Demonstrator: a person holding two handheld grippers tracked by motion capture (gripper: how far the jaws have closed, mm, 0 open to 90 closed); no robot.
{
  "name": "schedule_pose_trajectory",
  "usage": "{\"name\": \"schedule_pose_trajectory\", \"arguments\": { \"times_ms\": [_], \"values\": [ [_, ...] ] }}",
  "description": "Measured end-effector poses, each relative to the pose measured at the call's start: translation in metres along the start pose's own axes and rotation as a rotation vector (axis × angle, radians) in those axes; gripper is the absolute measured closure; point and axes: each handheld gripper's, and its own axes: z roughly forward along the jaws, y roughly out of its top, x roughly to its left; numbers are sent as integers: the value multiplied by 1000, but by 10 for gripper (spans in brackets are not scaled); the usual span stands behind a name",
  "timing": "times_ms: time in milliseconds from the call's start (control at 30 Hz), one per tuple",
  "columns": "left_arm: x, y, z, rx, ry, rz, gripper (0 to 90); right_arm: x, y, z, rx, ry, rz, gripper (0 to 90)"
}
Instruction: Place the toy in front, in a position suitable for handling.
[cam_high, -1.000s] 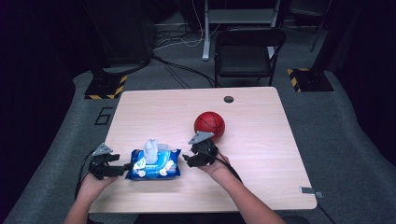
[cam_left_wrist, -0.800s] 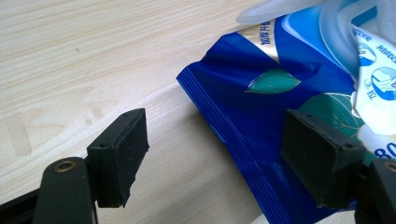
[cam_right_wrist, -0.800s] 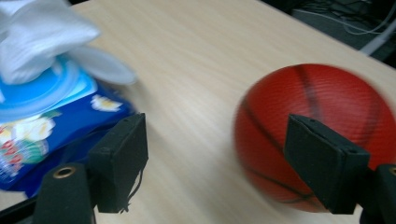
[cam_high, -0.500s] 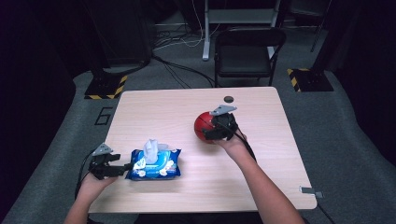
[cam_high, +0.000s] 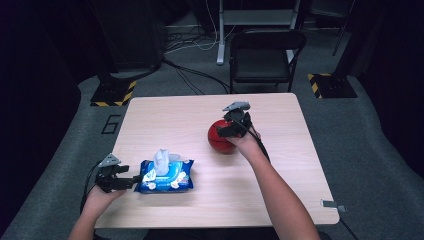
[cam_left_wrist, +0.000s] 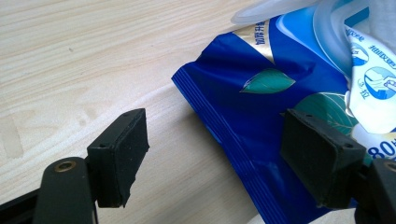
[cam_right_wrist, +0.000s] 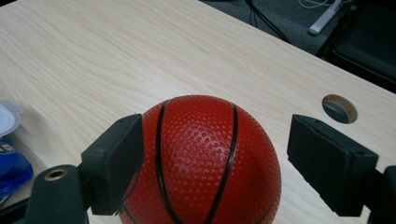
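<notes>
Tabletop (cam_high: 165, 107): pale wood; far half and right side bare, a small round hole (cam_right_wrist: 339, 108) near the far edge.
Near edge: wipes pack (cam_high: 165, 176) lies close to it on the left, with bare wood between pack and ball.
Ball (cam_high: 221, 139): red basketball, mid-tabletop, well apart from the pack and well inside every edge.
Surroundings: dark chair (cam_high: 265, 57) beyond the far edge; grey floor on both sides.
Right tool (cam_high: 231, 129): above the ball's far-right side. Jaws apart, having just been opening; in the right gripper view the ball (cam_right_wrist: 201, 161) sits between them, the left pad at its surface, the right pad clear with a gap. No clamp.
Left tool (cam_high: 131, 180): low at the pack's left end, jaws wide apart. In the left gripper view the blue pack corner (cam_left_wrist: 261, 135) lies between the pads; right pad over the wrapper, left pad clear above bare wood. Not clamped.
</notes>
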Motion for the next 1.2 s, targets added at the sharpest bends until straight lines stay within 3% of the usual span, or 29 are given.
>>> {"name": "schedule_pose_trajectory", "arguments": {
  "times_ms": [200,367,533,633,767,900,967,1067,1200],
  "values": [
    [0,0,0,-1,0,1,232,-1,-4,7,6,21,19,183],
    [1,0,0,-1,4,0,232,0,-13,5,8,72,33,180],
    [2,0,3,-7,3,-12,232,5,-21,-1,8,75,10,174],
    [2,2,3,-5,3,-5,232,11,-31,-11,14,62,-58,173],
    [3,4,5,-2,2,-6,230,14,-46,-24,14,57,-67,172],
    [4,4,6,-5,-1,-5,229,16,-64,-44,27,96,-42,195],
    [4,4,5,-8,4,-7,230,16,-69,-54,1,103,-61,196],
    [3,4,2,-8,3,-6,230,14,-66,-64,-39,104,-57,196],
    [2,5,-1,-16,6,-5,230,9,-52,-55,-63,87,-62,196]
  ]
}}
